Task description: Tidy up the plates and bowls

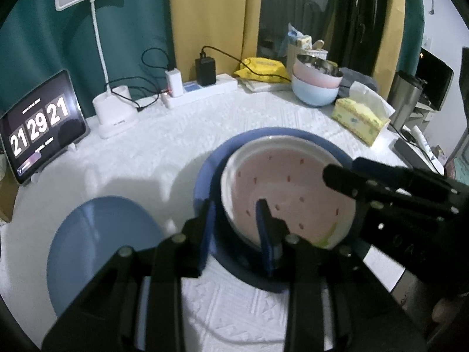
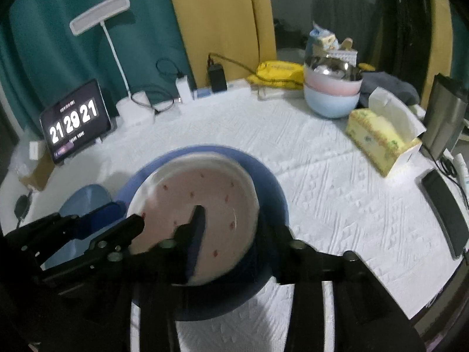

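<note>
- The dark blue round plate (image 1: 211, 173) is mostly covered by the white plate with a pink, red-speckled centre (image 1: 281, 187).
- Whether either gripper's pads press that rim cannot be told.
- The light blue oval plate (image 2: 85, 198) on the near left is largely hidden behind the left gripper (image 2: 123, 220) in the right wrist view.
- Small text on the black tablet clock (image 1: 41, 126) is unreadable.

We see a white worktop (image 1: 164, 152) cloth with a raised geometric weave. At its centre a dark blue plate (image 1: 211, 170) carries a white-rimmed pink plate (image 1: 287, 187) dotted with small red marks and a green smear at its edge. At eight o'clock lies a pale blue plate (image 1: 96, 249). At one o'clock a pink bowl (image 1: 313, 73) sits in a light blue bowl (image 1: 313, 95); beside them, a yellow patterned tissue box (image 1: 359, 120). Teal and mustard curtains (image 1: 205, 14) hang behind.
</note>
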Demonstrator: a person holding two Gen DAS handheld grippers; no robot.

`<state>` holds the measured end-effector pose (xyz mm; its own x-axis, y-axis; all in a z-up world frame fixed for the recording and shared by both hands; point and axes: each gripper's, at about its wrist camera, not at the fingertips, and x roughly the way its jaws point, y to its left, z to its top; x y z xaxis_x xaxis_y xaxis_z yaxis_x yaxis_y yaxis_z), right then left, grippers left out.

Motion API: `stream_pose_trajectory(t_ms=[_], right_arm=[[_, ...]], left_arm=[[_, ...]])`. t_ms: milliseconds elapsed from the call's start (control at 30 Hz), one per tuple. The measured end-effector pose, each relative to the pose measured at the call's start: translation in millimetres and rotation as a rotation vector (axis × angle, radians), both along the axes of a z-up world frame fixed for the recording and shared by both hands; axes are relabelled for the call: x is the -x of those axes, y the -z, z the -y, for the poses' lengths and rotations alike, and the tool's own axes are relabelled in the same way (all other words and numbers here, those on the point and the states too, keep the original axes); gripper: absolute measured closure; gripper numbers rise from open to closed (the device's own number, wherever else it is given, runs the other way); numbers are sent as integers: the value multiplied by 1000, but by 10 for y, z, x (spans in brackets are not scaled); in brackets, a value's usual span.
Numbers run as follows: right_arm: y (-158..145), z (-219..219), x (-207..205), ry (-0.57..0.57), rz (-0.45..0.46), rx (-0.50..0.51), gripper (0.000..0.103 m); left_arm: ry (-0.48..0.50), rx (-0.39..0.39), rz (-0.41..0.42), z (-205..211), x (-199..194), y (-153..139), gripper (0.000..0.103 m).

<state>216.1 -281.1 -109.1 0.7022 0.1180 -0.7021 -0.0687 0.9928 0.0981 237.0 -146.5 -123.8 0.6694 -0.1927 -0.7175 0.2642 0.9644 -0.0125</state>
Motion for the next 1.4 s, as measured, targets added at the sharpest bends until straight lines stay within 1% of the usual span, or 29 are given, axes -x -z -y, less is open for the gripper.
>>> stream_pose_trajectory(t_ms=[300,367,433,467,667,900,1133,1333,1400], right_arm=[[-146,90,52,19,37,9,61],[-165,125,59,23,44,7,61],[-183,164,70,28,48,7,61],[-193,189,74,31,50,6,61],[-214,322,75,47,53,4,61],[-147,445,56,39,46,-17,61],[2,567,-25,48,4,-34,60],[118,566,-110,38,-37,-46,60],[165,566,-139,32,-54,-53,61]], left_arm=[[-23,8,44,-109,43,-163,71],[-34,9,53,-149,49,-190,68],[-48,12,61,-209,46,-207,60],[-56,16,63,-239,40,-211,57],[-101,15,51,-402,-35,-168,57],[-93,10,42,-457,-102,-90,57],[-74,-8,17,-405,-190,8,57],[-51,-34,-15,-317,-233,122,57],[-60,-61,-19,-283,-251,166,57]])
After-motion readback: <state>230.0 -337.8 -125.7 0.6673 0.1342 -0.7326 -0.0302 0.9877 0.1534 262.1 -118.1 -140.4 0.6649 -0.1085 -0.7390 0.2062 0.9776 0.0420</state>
